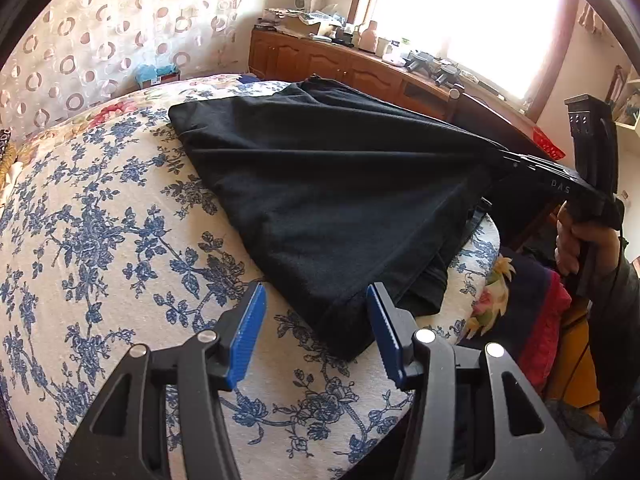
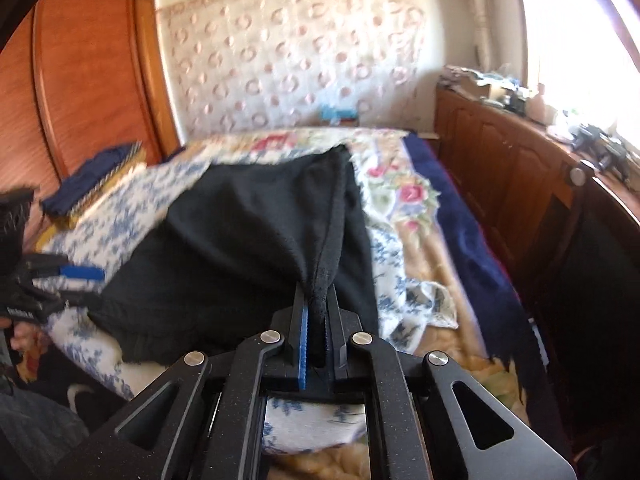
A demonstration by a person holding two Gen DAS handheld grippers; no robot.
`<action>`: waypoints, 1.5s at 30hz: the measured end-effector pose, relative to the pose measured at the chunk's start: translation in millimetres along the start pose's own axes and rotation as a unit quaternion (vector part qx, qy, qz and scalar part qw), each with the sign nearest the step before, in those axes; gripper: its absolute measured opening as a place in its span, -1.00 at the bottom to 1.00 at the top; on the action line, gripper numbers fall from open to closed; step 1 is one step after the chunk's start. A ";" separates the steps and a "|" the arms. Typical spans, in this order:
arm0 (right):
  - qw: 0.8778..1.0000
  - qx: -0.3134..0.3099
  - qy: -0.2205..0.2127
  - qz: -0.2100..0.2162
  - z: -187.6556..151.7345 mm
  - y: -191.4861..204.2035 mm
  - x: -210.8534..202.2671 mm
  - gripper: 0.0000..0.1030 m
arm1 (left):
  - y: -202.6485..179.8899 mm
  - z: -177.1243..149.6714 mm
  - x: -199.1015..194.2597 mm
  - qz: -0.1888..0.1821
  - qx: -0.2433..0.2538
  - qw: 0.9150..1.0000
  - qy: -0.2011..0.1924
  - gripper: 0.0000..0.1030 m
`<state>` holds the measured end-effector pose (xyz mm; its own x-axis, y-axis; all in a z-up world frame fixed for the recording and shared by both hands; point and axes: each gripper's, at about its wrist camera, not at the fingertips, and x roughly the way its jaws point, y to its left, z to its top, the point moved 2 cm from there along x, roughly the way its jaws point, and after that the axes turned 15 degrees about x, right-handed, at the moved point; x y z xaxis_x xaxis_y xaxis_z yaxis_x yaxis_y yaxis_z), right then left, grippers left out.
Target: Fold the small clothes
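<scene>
A black garment (image 1: 320, 184) lies on a bed under a white sheet with blue flowers (image 1: 100, 220). My left gripper (image 1: 316, 320) is open, its blue pads on either side of the garment's near corner, just above it. My right gripper (image 2: 316, 320) is shut on a bunched edge of the black garment (image 2: 248, 240) and lifts it, pulling the cloth taut. In the left wrist view the right gripper (image 1: 516, 162) shows at the right, pinching the raised edge. In the right wrist view the left gripper (image 2: 76, 276) shows at the left edge, open.
A wooden sideboard (image 1: 340, 64) with clutter stands under a bright window beyond the bed. A wooden wardrobe (image 2: 80, 80) stands on the far left. A floral blanket with a navy border (image 2: 440, 216) hangs off the bed's right side. Folded dark cloth (image 2: 96, 180) lies near the wardrobe.
</scene>
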<state>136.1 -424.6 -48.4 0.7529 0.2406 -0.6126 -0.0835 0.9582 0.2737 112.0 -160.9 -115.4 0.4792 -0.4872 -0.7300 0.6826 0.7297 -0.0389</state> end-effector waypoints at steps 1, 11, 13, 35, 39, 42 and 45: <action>1.000 -0.002 0.000 -0.009 -1.0 -1.7 1.0 -0.93 | -0.6 -0.5 0.9 -0.004 -0.001 1.000 0.001 0.00; 0.999 -0.007 0.026 -0.031 -13.0 -1.5 22.9 -0.93 | -2.5 -4.9 7.9 -0.052 -0.006 0.998 -0.019 -0.61; 0.999 -0.006 0.027 -0.031 -12.7 -1.4 22.9 -0.93 | -4.4 -4.3 8.5 -0.048 -0.007 0.999 -0.018 -0.76; 0.997 0.034 0.047 -0.054 -22.9 -18.6 31.4 -0.15 | -14.6 -13.0 -3.1 -0.037 0.004 0.999 -0.005 -0.79; 0.996 0.041 0.059 -0.057 -28.5 -18.4 32.5 -0.15 | -13.6 -13.5 -1.8 -0.039 -0.001 0.999 -0.003 -0.78; 0.996 0.046 0.059 -0.055 -29.1 -19.4 31.1 -0.15 | -12.9 -13.4 -0.9 -0.040 -0.002 0.999 -0.001 -0.78; 0.996 0.050 0.063 -0.051 -29.6 -20.8 30.7 -0.15 | -12.7 -13.6 -0.8 -0.040 -0.003 0.999 -0.001 -0.78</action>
<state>141.6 -432.5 -94.9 0.6665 0.1669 -0.7266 0.0586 0.9599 0.2742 95.5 -163.3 -123.6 0.4239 -0.5458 -0.7228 0.7154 0.6911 -0.1023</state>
